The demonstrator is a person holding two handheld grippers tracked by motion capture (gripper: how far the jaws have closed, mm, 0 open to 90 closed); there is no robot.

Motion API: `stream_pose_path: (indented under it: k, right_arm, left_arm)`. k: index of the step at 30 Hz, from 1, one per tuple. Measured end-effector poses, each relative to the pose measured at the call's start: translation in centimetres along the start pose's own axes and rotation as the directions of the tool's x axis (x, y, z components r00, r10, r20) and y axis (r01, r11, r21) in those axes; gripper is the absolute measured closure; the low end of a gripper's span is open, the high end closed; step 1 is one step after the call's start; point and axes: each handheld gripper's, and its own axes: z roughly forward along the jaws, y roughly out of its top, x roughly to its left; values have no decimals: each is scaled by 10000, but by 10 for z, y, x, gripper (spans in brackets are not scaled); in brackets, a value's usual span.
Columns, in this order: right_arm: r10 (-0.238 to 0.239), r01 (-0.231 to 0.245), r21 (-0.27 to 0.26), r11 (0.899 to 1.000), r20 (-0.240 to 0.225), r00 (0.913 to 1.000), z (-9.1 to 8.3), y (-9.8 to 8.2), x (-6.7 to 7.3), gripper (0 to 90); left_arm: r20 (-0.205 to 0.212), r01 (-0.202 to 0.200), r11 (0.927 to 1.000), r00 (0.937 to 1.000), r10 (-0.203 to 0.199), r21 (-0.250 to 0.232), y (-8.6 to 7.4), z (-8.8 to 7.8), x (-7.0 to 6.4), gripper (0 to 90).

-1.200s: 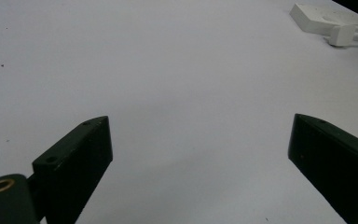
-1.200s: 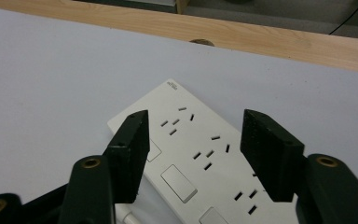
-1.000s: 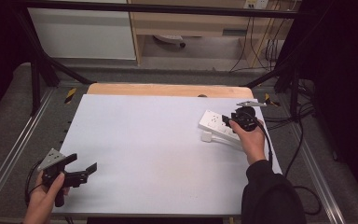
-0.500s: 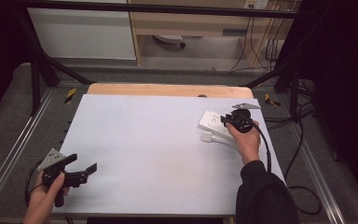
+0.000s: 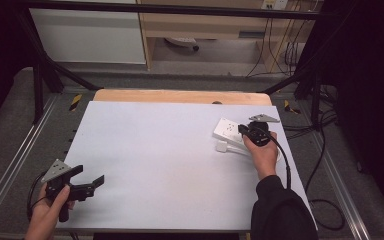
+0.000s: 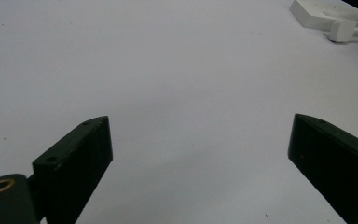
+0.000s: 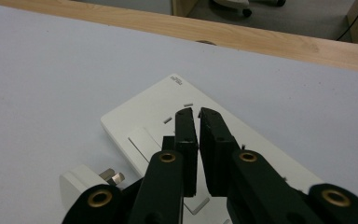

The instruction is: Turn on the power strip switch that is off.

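The worktop [image 5: 170,165] is a wide pale sheet laid over a wooden board whose far edge [image 5: 180,96] shows bare. It stands in a dark metal frame [image 5: 40,75] on grey floor. Past it are a white cabinet [image 5: 87,35] and a wooden unit with cables [image 5: 280,50] hanging beside it.

The white power strip [image 5: 228,131] lies flat near the worktop's right edge, towards the far side. Its white plug [image 5: 222,146] rests on the sheet just beside its near end.

The high view shows the person's right hand [image 5: 262,155] with the right hand-held gripper [image 5: 245,131] over the strip, and the left hand-held gripper [image 5: 99,180] well apart at the near left corner, held in the left hand [image 5: 50,212].

The right gripper view adds what the high view cannot resolve. The right hand-held gripper's [image 7: 198,112] jaws have just been closing and now stand nearly pressed together, a thin slit between them, with nothing pinched, over the strip's socket face [image 7: 158,102]. It also shows the plug's metal pins [image 7: 112,176].

The left gripper view shows the left hand-held gripper [image 6: 200,135] spread wide over bare sheet, with the strip [image 6: 317,11] and plug [image 6: 342,30] far off at the top right.
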Motion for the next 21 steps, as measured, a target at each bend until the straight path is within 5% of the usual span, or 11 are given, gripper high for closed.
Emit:
stream_pose_path:
  k: [21]
  right_arm:
    - [333,-325,-359,9988,222,9992,-5,-21,-7,900]
  left_arm:
    - [7,-40,10000,10000,40,23,0,0,0,63]
